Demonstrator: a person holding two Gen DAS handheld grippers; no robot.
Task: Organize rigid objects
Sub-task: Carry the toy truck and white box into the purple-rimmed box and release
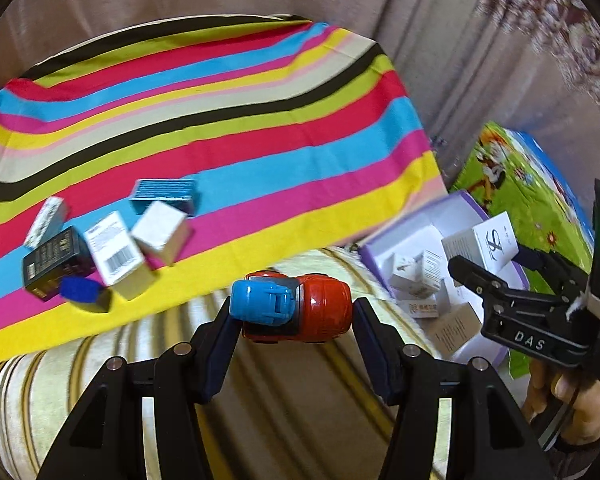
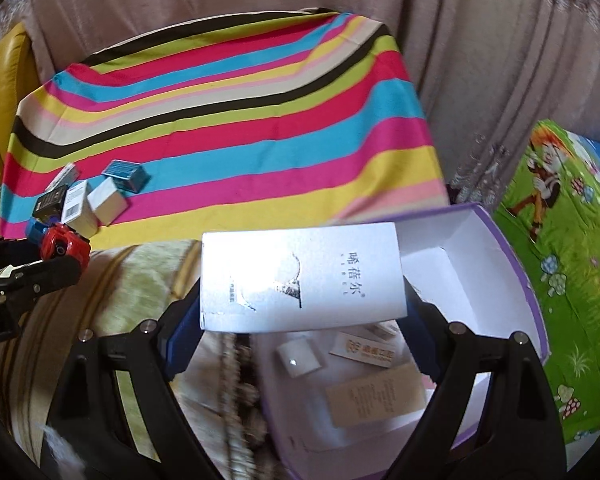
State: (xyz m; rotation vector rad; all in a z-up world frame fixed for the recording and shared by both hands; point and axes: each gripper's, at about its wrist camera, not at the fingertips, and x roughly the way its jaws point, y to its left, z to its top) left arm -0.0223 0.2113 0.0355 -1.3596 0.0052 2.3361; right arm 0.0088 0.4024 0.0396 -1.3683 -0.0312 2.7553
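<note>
A: Starting with the biggest thing, where does the job stand?

B: I'd judge it partly done. The purple-rimmed box sits open at the right, between the striped cloth and a green cartoon-printed sheet. Several small cartons already lie inside it, along with a flat tan one.

A: And what is left on the cloth?

B: A cluster at its near left corner: a black box, a barcode-labelled white box, a plain white box, a blue ridged box, a slim pale box behind them, and a small dark blue piece in front. I count roughly six pieces still to go, all well apart from the purple-rimmed box.

A: What are the tools carrying?

B: The right gripper has its jaws spread wide but clamped on the ends of a large white carton, held above the near-left edge of the box, over its interior. The left gripper is closed much narrower on a red and blue toy truck, up in the air over the pale striped bedding, between the cluster and the box.

A: So two items are in transit?

B: That's my reading. Both look bound for the box, the carton nearest.
</note>
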